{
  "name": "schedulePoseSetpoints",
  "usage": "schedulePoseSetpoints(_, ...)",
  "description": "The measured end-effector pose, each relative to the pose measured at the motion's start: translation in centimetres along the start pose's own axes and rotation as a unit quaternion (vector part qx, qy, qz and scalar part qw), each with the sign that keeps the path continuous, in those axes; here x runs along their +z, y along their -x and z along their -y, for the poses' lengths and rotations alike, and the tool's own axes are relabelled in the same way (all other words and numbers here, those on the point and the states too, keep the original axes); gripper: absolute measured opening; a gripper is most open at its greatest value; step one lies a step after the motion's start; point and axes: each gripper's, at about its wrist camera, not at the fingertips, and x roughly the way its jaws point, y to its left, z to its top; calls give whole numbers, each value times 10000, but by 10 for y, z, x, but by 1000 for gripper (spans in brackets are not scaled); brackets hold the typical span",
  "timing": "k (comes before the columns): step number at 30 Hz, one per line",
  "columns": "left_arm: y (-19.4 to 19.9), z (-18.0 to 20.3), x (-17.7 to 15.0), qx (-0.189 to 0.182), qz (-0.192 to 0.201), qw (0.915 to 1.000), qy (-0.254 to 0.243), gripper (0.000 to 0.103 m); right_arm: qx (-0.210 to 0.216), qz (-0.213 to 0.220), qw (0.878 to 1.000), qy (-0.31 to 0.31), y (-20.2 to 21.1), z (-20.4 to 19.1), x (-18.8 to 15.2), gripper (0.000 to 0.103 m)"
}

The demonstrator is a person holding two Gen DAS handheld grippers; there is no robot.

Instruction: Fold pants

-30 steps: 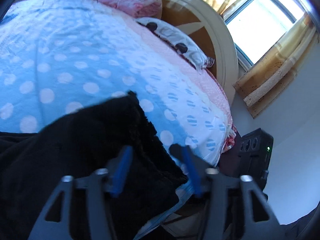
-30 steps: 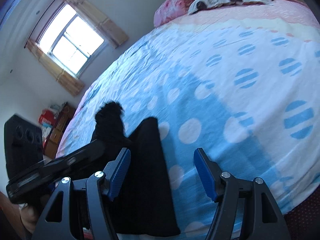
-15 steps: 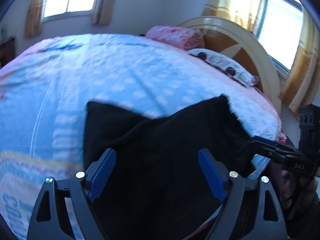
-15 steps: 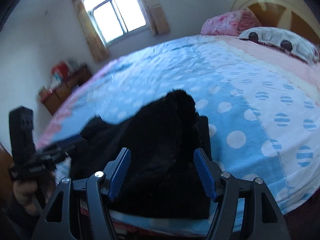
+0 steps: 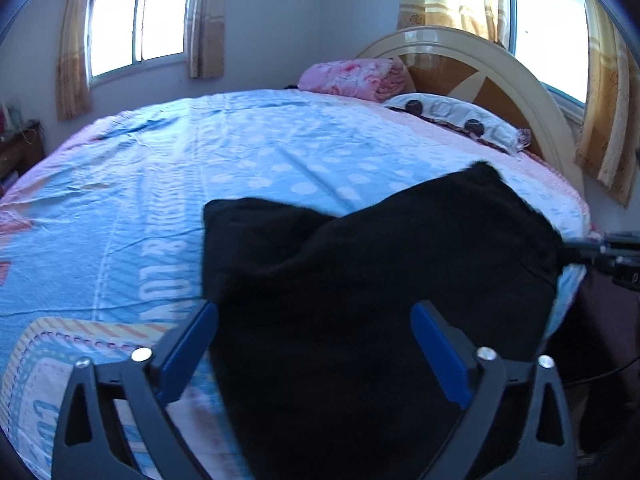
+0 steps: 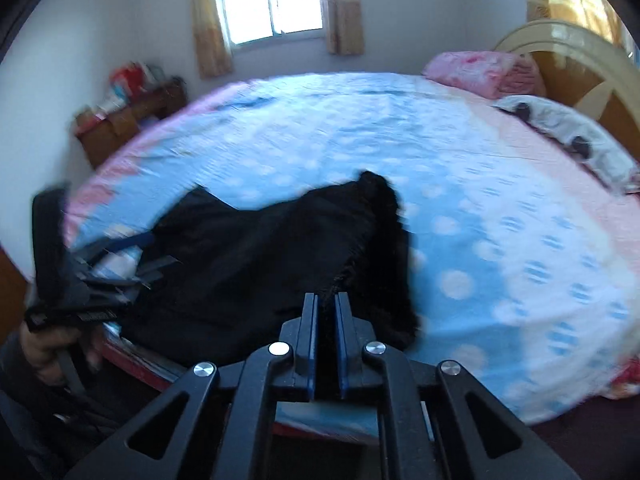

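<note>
A wide bed (image 5: 168,184) with a blue dotted cover fills the room; a window (image 5: 136,28) stands behind it, and a curved headboard (image 5: 532,92) with pillows (image 5: 456,114) stands at the right. The black pants (image 5: 360,280) lie in a rumpled heap near the bed's near edge, their long side running roughly along that edge, one corner pointing toward the headboard. The cover beyond them lies bare. The left claw (image 5: 314,340) is opening, its blue pads spread wide above the cloth, not pressing it. The right claw (image 6: 326,312) is closed, pinching a fold of the pants at their right end.
</note>
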Motion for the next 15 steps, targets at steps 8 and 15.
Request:
schedulePoseSetpoints(8, -7, -10, -2, 125, -66, 9999, 55, 102, -132, -688, 9957, -607, -38, 34, -27, 4)
schedulePoseSetpoints(15, -7, -23, 34, 553, 183, 9980, -247, 102, -674, -444, 9961, -354, -15, 31, 2, 41)
